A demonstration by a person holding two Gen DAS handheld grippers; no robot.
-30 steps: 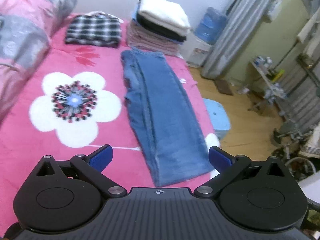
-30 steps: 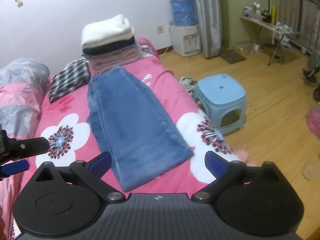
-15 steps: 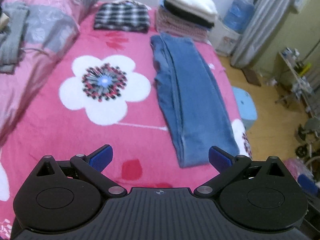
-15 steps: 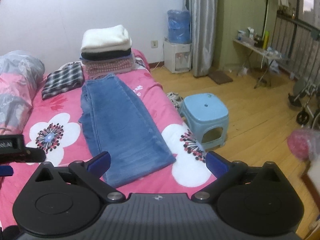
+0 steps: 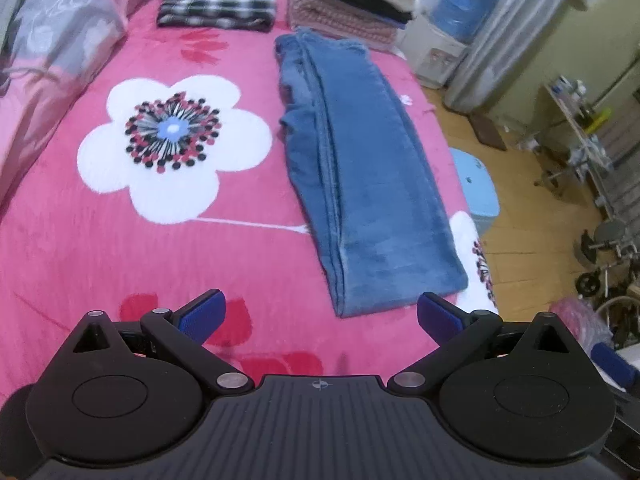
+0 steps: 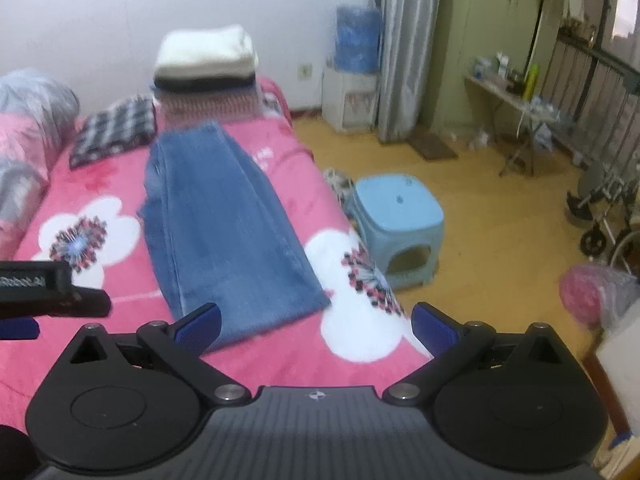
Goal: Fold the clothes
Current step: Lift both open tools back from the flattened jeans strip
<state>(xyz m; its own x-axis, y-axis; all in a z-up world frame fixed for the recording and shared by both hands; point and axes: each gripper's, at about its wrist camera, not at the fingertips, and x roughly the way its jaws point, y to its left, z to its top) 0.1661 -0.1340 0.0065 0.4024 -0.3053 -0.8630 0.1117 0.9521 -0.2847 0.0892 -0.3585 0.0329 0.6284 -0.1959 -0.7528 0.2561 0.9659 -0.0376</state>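
Bedroom, wood floor, pink flower-print bed cover (image 5: pixel 120 240). Far left: pink-and-grey quilt (image 5: pixel 60 28) bunched along the bed's edge. Plaid garment (image 5: pixel 218 0) folded flat near the head of the bed. Right of it, stack of folded clothes (image 5: pixel 356 0), white piece on top. Jeans (image 5: pixel 360 168) folded lengthwise, flat on the bed, running from just in front of the stack toward the cameras along the bed's right side. Left gripper (image 5: pixel 318 316) above the cover, jaws wide apart, empty, short of the jeans' near end. Right gripper (image 6: pixel 316 324) likewise spread, holding nothing. Blue stool (image 6: pixel 396 216) on the floor beside the bed.
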